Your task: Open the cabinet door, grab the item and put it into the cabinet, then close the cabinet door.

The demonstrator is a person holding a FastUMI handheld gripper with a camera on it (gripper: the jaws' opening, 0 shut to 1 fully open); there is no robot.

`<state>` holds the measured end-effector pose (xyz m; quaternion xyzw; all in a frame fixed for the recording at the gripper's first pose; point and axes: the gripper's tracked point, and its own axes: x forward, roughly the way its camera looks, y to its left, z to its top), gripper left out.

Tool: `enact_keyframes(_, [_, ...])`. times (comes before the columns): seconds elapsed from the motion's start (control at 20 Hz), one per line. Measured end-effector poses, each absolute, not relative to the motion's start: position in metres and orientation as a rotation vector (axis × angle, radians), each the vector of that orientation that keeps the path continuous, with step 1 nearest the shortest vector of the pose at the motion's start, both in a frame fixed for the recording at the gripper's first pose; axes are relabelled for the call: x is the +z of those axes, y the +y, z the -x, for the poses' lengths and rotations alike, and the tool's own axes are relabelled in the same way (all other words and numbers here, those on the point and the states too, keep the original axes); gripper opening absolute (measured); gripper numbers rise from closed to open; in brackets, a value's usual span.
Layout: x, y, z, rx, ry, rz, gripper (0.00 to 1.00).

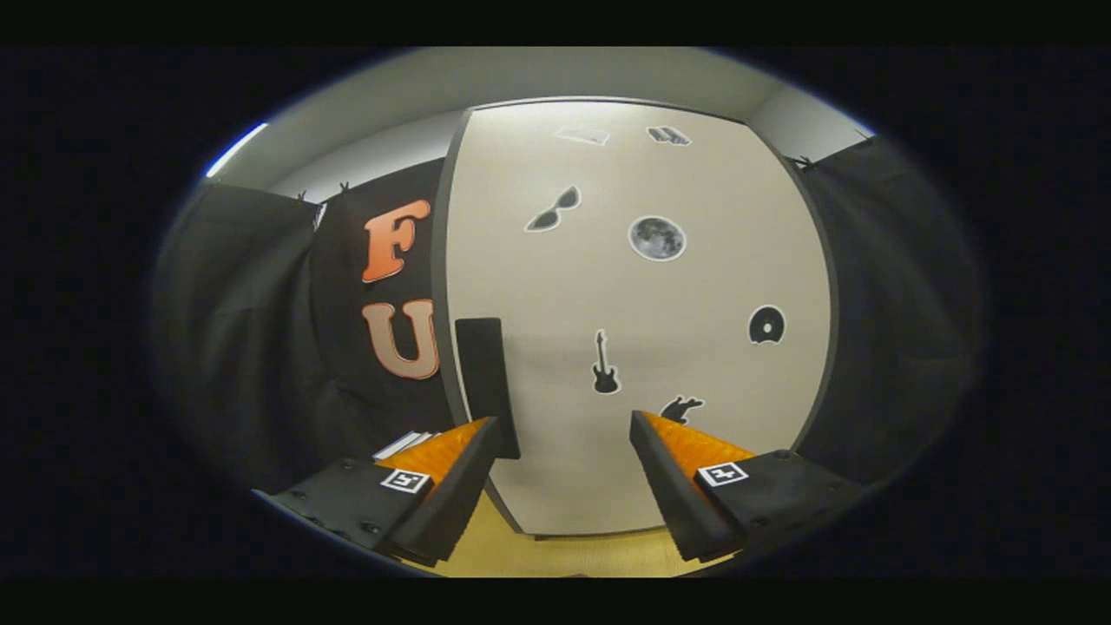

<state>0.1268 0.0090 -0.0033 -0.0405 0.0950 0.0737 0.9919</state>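
Observation:
A tall pale cabinet door (638,295) stands shut straight ahead, dotted with small black stickers such as a guitar, sunglasses and a moon. A dark upright handle (486,382) sits by the door's left edge. My gripper (564,430) is open, close in front of the door's lower part, with nothing between its fingers. The left fingertip (482,434) sits just in front of the handle's lower end; whether it touches the handle I cannot tell. The right fingertip (647,430) is over the bare door face.
Black cloth booth walls (260,330) hang on both sides of the cabinet. A yellowish tabletop (555,555) lies below the door between my fingers. A small white flat thing (406,444) peeks out behind the left finger.

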Motion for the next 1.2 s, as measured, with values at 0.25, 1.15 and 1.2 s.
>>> enact_keyframes(0.25, [0.001, -0.011, -0.108, 0.129, 0.175, 0.077, 0.97])
enact_keyframes(1.15, [0.007, -0.091, -0.023, 0.034, 0.014, 0.097, 0.97])
enact_keyframes(1.2, [0.006, -0.095, -0.017, 0.012, 0.020, 0.096, 0.97])
